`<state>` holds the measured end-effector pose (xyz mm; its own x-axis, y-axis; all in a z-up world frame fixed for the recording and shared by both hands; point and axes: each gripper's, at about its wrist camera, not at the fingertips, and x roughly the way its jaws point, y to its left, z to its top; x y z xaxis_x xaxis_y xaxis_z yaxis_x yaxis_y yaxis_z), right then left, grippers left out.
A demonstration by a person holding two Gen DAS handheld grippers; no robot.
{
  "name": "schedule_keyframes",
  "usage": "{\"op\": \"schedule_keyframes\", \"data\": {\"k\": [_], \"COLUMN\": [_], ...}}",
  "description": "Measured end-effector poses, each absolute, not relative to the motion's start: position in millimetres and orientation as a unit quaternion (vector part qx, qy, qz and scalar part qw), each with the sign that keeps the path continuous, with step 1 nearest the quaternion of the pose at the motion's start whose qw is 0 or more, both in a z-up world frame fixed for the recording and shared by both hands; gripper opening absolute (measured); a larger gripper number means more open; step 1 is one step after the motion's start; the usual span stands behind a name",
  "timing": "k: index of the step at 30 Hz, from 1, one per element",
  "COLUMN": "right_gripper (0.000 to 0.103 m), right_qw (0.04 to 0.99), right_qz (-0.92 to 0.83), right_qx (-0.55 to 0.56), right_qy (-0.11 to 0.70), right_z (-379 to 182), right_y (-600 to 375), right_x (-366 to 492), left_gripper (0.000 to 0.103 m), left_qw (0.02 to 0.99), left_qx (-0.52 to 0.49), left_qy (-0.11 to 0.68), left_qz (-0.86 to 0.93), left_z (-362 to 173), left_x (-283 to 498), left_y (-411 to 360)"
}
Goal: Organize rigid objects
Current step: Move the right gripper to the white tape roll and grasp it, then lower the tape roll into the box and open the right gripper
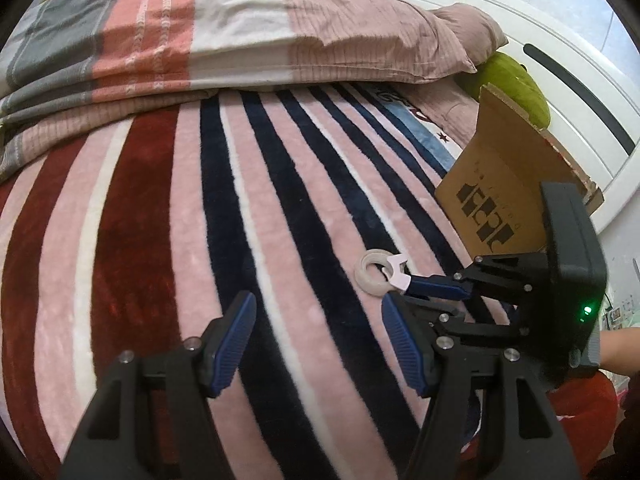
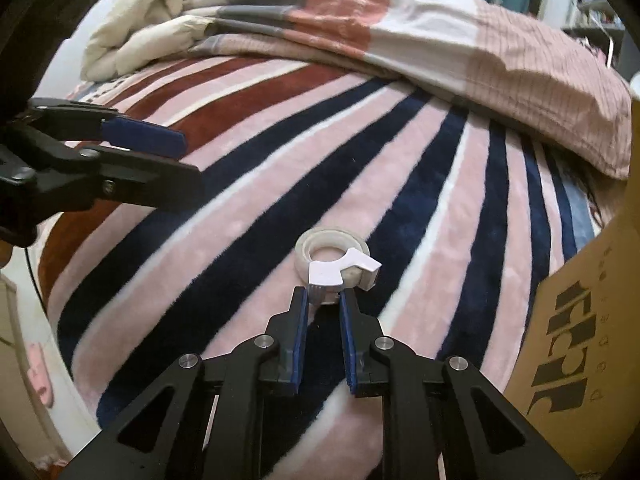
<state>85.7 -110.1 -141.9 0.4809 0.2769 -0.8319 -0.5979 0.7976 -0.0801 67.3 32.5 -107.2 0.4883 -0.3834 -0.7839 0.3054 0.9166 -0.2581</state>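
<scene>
So, going left to right: a folded cream-white blanket (image 2: pixel 132 44) is bunched at the far left edge of the bed, and a striped grey, salmon and white quilt (image 1: pixel 168 36) is piled along the far side. Most of the plush blanket with dark red, pink and navy stripes (image 1: pixel 160 208) is left bare, so lots of open room is seen on the left and in the middle.

The left gripper (image 1: pixel 318 344) is held low over that bare stretch, its blue-padded fingers (image 1: pixel 234 344) spread moderately apart with nothing between them.

A bit further right, the small white roll of tape in its white plastic dispenser clip (image 2: pixel 338 262) is found lying on a pink stripe, near the bed's near edge. The right gripper (image 2: pixel 324 296) is pinched tight on the clip's handle end, fingers nearly parallel, with the roll still resting on the blanket.

The right side is tighter: an open brown cardboard box with black printed shapes (image 1: pixel 504 184) is stood at the right edge, close beside the tape. Behind it a lime-green plush cushion (image 1: pixel 516 88) and a white curved headboard (image 1: pixel 560 92) are seen.
</scene>
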Motion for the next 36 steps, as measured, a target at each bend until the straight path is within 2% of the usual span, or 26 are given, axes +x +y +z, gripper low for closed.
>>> {"op": "schedule_keyframes", "data": {"k": [1, 2, 3, 4, 5, 6, 11, 13, 19, 26, 28, 29, 32, 36], "right_gripper": [0.012, 0.019, 0.033, 0.04, 0.052, 0.054, 0.053, 0.035, 0.035, 0.035, 0.035, 0.035, 0.035, 0.035], "right_qw": [0.841, 0.839, 0.84, 0.843, 0.848, 0.851, 0.85, 0.848, 0.853, 0.865, 0.873, 0.876, 0.89, 0.907], "right_qz": [0.258, 0.254, 0.249, 0.244, 0.237, 0.233, 0.261, 0.273, 0.283, 0.317, 0.32, 0.32, 0.304, 0.278], "right_qx": [-0.179, -0.177, -0.175, -0.172, -0.172, -0.173, -0.164, -0.161, -0.166, -0.161, -0.153, -0.151, -0.148, -0.146], "right_qy": [0.441, 0.448, 0.45, 0.448, 0.443, 0.438, 0.427, 0.425, 0.406, 0.354, 0.335, 0.327, 0.305, 0.281], "right_z": [-142.9, -144.6, -145.2, -144.9, -144.6, -144.7, -150.2, -150.5, -137.1, -80.2, -60.6, -53.3, -29.4, -6.4], "right_y": [-111.3, -112.4, -113.5, -115.5, -117.1, -117.9, -117.9, -117.0, -114.6, -110.6, -114.1, -116.0, -126.5, -149.5], "right_x": [86.4, 89.0, 91.0, 93.1, 96.1, 99.0, 114.4, 115.6, 101.8, 61.6, 53.7, 51.1, 47.6, 49.7], "left_gripper": [0.062, 0.062, 0.062, 0.062, 0.062, 0.062, 0.062, 0.062, 0.062, 0.062, 0.057, 0.05, 0.043, 0.043], "left_qw": [0.861, 0.861, 0.861, 0.861, 0.86, 0.86, 0.858, 0.858, 0.854, 0.846, 0.845, 0.847, 0.855, 0.857], "left_qx": [-0.042, -0.042, -0.041, -0.04, -0.041, -0.041, -0.041, -0.042, -0.052, -0.062, -0.058, -0.056, -0.039, -0.021], "left_qy": [0.465, 0.466, 0.467, 0.468, 0.469, 0.47, 0.474, 0.475, 0.474, 0.439, 0.427, 0.419, 0.397, 0.38], "left_qz": [-0.2, -0.199, -0.198, -0.196, -0.195, -0.194, -0.191, -0.191, -0.21, -0.296, -0.316, -0.323, -0.331, -0.348], "left_z": [-107.0, -107.2, -107.5, -108.3, -109.0, -109.8, -112.0, -111.9, -106.1, -64.3, -50.3, -42.6, -19.4, 2.4], "left_x": [67.0, 66.8, 66.2, 66.1, 66.2, 65.8, 65.7, 66.5, 70.4, 68.9, 68.4, 68.1, 71.6, 80.4], "left_y": [32.6, 33.1, 33.6, 34.4, 35.0, 35.5, 36.5, 36.5, 30.1, -3.5, -15.5, -21.6, -39.0, -68.8]}}
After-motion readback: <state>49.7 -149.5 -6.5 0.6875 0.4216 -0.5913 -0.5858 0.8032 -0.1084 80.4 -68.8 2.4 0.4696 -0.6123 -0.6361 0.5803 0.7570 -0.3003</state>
